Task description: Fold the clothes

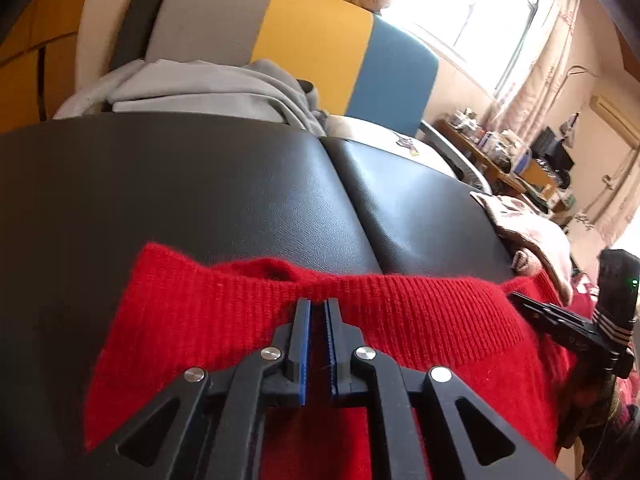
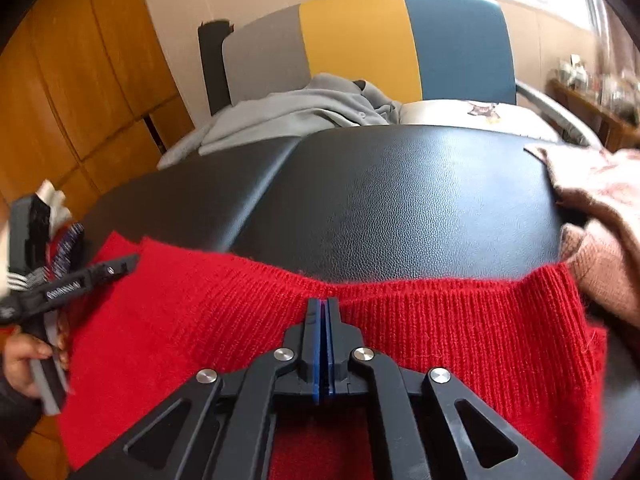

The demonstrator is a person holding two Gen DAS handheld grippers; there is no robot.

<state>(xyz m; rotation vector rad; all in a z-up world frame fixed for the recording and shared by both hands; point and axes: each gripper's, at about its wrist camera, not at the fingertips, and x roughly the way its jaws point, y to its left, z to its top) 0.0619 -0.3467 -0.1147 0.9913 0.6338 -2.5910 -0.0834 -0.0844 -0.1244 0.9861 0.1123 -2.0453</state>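
A red knitted sweater (image 1: 208, 320) lies across the near part of a black leather surface (image 1: 200, 184). My left gripper (image 1: 318, 304) is nearly shut, with its tips pinching the sweater's ribbed edge. The right gripper shows at the right of this view (image 1: 520, 300), tips on the same edge. In the right wrist view my right gripper (image 2: 321, 302) is shut on the ribbed hem of the red sweater (image 2: 460, 328). The left gripper shows at the left (image 2: 120, 266), held by a hand, its tips over the sweater's left part.
A pink knitted garment (image 2: 600, 208) lies at the right end of the black surface (image 2: 400, 200); it also shows in the left view (image 1: 532, 236). Folded grey clothes (image 1: 192, 92) lie behind, before a grey, yellow and blue chair back (image 1: 312, 44). A cluttered desk (image 1: 508, 156) stands far right.
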